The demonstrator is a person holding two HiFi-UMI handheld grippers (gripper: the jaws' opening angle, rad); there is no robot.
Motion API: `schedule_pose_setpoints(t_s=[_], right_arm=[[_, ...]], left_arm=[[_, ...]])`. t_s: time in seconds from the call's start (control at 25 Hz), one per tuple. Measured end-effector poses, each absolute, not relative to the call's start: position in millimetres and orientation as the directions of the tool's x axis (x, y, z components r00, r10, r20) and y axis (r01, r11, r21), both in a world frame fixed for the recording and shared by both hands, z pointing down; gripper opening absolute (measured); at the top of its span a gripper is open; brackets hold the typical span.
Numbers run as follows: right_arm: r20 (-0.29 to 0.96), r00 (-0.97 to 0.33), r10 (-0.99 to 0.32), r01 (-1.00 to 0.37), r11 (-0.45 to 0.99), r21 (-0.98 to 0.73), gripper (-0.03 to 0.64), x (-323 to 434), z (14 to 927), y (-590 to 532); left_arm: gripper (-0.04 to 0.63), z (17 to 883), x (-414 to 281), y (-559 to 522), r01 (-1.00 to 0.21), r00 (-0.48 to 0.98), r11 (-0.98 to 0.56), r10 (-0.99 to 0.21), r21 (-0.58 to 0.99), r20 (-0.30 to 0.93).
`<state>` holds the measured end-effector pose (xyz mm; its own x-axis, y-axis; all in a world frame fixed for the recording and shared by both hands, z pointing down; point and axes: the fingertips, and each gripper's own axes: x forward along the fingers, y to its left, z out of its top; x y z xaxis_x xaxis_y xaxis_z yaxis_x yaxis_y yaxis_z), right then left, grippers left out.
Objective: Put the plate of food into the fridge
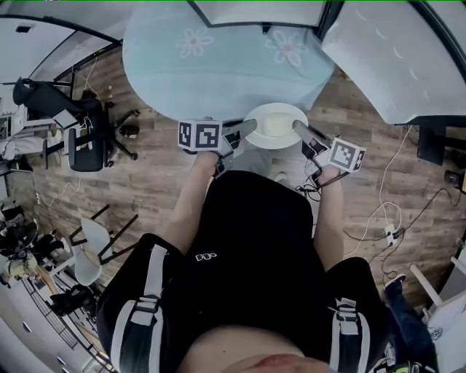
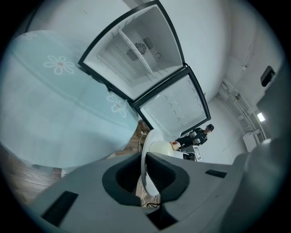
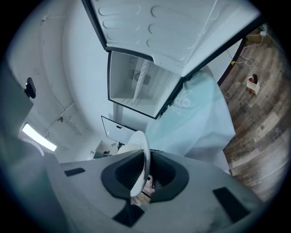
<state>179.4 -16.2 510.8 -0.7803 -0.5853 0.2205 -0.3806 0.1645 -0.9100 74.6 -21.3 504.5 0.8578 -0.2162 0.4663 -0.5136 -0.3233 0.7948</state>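
A white plate [image 1: 275, 125] with pale food on it hangs over the wooden floor, in front of the table. My left gripper [image 1: 246, 129] is shut on its left rim and my right gripper [image 1: 300, 130] is shut on its right rim. In the left gripper view the plate's thin rim [image 2: 146, 169] stands edge-on between the dark pads of the left gripper [image 2: 145, 176]. The right gripper [image 3: 144, 176] pinches the plate's rim [image 3: 143, 157] the same way. The fridge [image 1: 255, 10] stands open beyond the table, its white inside [image 2: 138, 50] [image 3: 138, 82] showing.
A round table with a light blue flowered cloth [image 1: 218, 62] lies between me and the fridge. The open fridge door [image 1: 393, 55] reaches out at the right. A black office chair [image 1: 87, 142] and white chairs [image 1: 95, 248] stand at the left. Cables [image 1: 386, 218] run over the floor at the right.
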Motion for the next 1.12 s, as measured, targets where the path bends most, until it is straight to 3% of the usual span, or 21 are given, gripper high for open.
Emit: schedule_pose_setpoints(t_s=[0.44,0.84,1.12], right_arm=[[0.239,-0.814,-0.53,-0.386,0.186,-0.903,0.035,106,511,-120],[0.364,-0.773,-0.52,-0.522,0.194,-0.831,0.037,97,503,-180],[0.451,-0.759,-0.469,-0.61,0.271,-0.745,0.04,98,522,-232]], left_arm=[[0.031,506,2,-119,-0.537,0.84,-0.293,-0.272,0.791,0.47],[0.032,511,-8,-190,-0.461,0.879,-0.3,-0.285,0.835,0.382],[0.04,534,-8,-243,-0.496,0.852,-0.262,-0.33,0.828,0.406]])
